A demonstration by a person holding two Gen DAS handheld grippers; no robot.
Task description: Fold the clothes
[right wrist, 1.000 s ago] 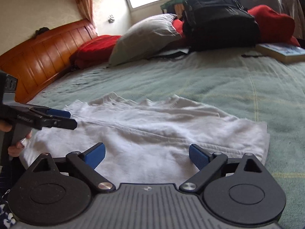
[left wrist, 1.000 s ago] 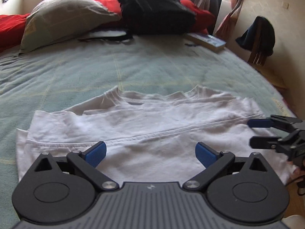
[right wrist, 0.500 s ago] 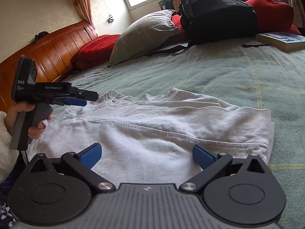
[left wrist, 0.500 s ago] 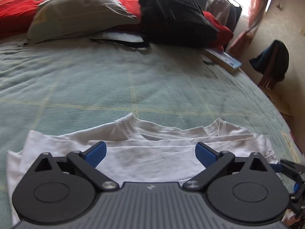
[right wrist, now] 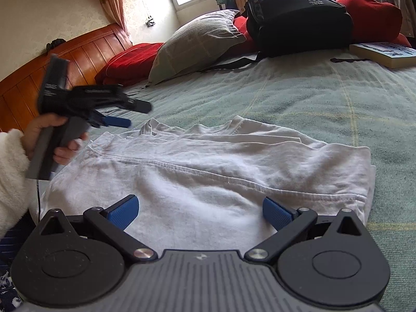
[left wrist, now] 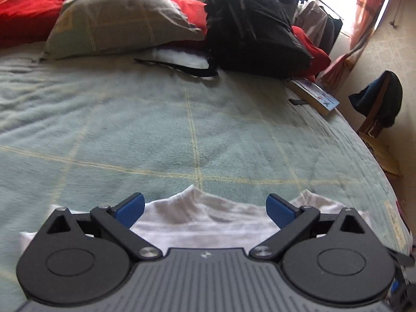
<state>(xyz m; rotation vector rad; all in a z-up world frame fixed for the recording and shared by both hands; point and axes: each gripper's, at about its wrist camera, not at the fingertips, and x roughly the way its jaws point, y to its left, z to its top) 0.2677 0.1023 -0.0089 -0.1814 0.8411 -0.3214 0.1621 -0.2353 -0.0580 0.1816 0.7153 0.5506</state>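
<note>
My left gripper has lifted and tipped back over the last second: a second ago its view was filled with the white shirt, and now only the collar edge shows along the bottom of the frame, with green blanket taking up the middle. Its blue pads are spread wide with nothing between them. My right gripper has barely moved; its jaws are just as wide apart and empty, low over the near half of the shirt.

I read this as a fold just finished and let go. The shirt lies flat on the blanket, doubled across its width, a stitched hem running across the middle of the right-hand view and the neckline at the far edge. It is still a long band, so I judge at least one more fold is due, probably from one short end.

At the left edge of the right view my left hand grips the handle, held above the shirt's left end and clear of the cloth, fingers pointing toward the far side of the bed, slightly blurred.

Farther off, in the upper part of both frames, a grey pillow, a black backpack, red bedding and a book sit well apart from the shirt.
</note>
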